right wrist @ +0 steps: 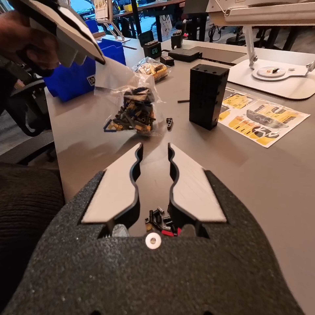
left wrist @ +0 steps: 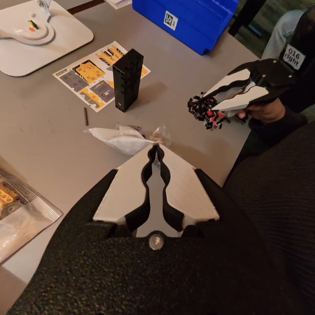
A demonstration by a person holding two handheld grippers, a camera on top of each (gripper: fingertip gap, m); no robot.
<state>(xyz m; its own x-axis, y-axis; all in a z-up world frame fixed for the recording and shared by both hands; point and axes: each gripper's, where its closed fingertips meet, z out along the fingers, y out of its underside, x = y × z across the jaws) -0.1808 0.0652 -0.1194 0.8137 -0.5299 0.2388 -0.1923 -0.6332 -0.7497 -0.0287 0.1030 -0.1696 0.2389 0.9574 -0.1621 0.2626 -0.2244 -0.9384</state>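
The grey table (right wrist: 238, 179) carries a blue plastic bin (left wrist: 187, 22), a tall black perforated block (left wrist: 127, 81) standing upright, and under it a yellow-and-grey sticker sheet (left wrist: 81, 81). The left gripper (left wrist: 156, 144) has its jaws pressed together on the corner of a clear plastic bag of small dark and yellow parts (right wrist: 134, 115), lifted above the table. The right gripper (right wrist: 155, 144) has its jaws apart, holding nothing, over a pile of small black and red pins (left wrist: 206, 110).
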